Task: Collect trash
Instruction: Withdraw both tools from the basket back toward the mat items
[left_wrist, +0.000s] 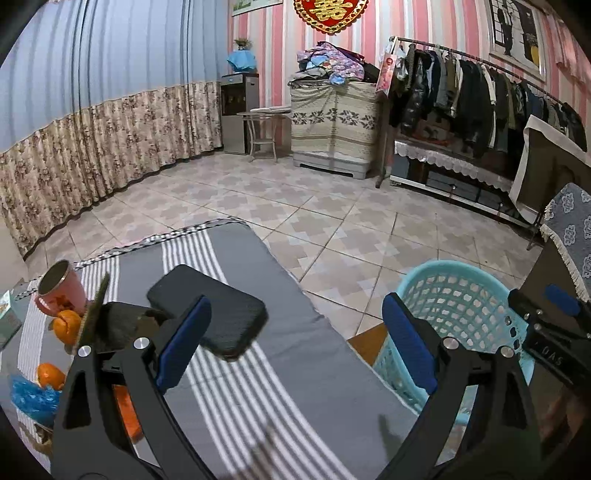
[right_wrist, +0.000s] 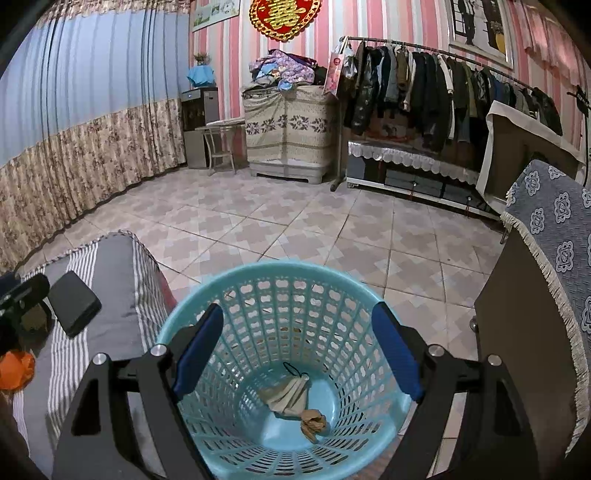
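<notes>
A light blue plastic basket stands on the floor beside the table. It holds a pale cloth pouch and a crumpled brown wrapper. My right gripper is open and empty, directly above the basket's mouth. My left gripper is open and empty over the striped grey tablecloth. The basket shows to its right in the left wrist view. A blue crumpled plastic bag lies at the table's left.
On the table are a black pad, a pink cup, oranges, a scouring pad and an orange wrapper. A brown cabinet with a blue cloth stands right of the basket. Tiled floor lies beyond.
</notes>
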